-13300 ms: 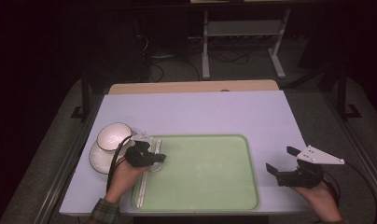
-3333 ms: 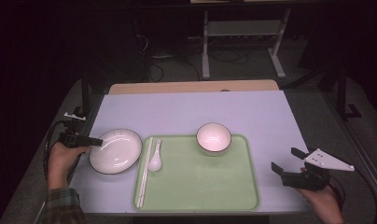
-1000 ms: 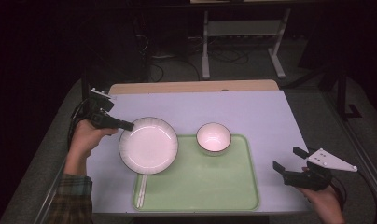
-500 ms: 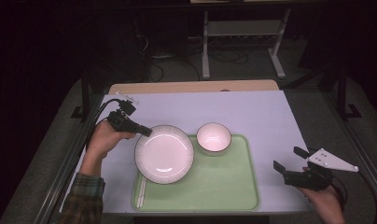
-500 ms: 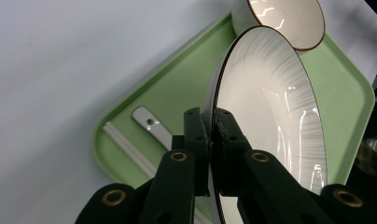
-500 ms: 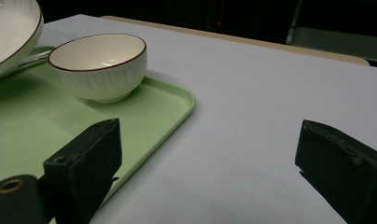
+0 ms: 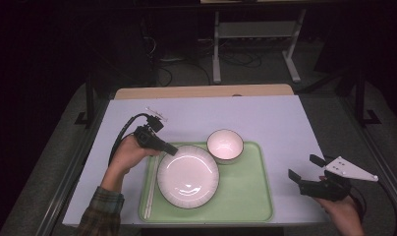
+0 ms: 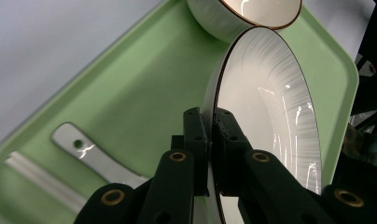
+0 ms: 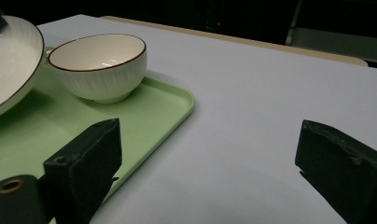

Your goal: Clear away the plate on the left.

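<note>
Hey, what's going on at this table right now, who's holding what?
A person works at a table with a gripper in each hand. The left gripper is clamped on the rim of a white plate, holding it over the green tray. A small bowl sits at the tray's far edge, and chopsticks and a spoon lie along the tray's left side. The right gripper waits open and empty off to the right.

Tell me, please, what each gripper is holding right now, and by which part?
The left gripper pinches the white plate by its rim; the right gripper is open, holding nothing.
</note>
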### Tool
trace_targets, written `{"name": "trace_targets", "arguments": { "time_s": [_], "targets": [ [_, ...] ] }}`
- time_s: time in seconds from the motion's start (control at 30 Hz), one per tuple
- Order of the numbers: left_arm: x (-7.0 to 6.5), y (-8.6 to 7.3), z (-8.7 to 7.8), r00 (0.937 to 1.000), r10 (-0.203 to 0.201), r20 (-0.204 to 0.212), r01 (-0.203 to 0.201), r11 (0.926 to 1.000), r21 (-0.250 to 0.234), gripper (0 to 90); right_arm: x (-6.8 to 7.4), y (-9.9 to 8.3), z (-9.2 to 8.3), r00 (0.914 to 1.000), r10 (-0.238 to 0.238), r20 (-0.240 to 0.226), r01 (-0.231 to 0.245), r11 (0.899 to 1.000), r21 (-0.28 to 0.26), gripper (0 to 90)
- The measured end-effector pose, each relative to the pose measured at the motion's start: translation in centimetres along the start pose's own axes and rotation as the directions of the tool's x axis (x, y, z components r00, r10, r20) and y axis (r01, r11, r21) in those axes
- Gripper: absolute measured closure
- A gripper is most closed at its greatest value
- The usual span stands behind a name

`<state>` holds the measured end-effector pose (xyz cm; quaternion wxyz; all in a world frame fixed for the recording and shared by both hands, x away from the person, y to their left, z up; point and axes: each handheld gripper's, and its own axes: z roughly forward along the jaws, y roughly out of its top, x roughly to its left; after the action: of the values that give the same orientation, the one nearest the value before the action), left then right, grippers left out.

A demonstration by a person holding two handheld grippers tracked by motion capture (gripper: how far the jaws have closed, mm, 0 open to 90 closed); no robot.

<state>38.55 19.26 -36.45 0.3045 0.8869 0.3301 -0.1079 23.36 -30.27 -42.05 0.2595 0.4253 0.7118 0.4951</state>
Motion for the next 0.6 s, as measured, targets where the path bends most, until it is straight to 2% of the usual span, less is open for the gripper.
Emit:
{"name": "trace_targets", "arguments": {
  "time_s": [0.13, 0.23, 0.47, 0.6],
  "targets": [
    [-0.4, 0.0, 1.2, 0.9998, 0.015, 0.014, -0.015, 0.9997, 0.018, 85.1, -0.1, 0.0, 0.0, 1.0, 0.001, 0.002, -0.001, 1.0, -0.003, 6.4],
    [-0.4, -0.2, 1.5, 0.9994, 0.012, 0.033, -0.012, 0.9998, 0.017, 85.2, -0.1, 0.0, -0.1, 1.0, 0.001, 0.003, -0.001, 1.0, -0.003, 6.4],
    [-0.2, -0.6, 2.0, 0.9997, 0.015, 0.021, -0.015, 0.9998, 0.015, 86.0, 0.0, 0.0, 0.0, 1.0, 0.0, 0.001, 0.0, 1.0, 0.002, 6.4],
    [-0.1, -0.5, 2.4, 0.9993, 0.037, -0.002, -0.037, 0.999, 0.026, 86.7, 0.0, 0.0, 0.1, 1.0, -0.005, 0.001, 0.005, 1.0, 0.005, 6.4]
  ]
}}
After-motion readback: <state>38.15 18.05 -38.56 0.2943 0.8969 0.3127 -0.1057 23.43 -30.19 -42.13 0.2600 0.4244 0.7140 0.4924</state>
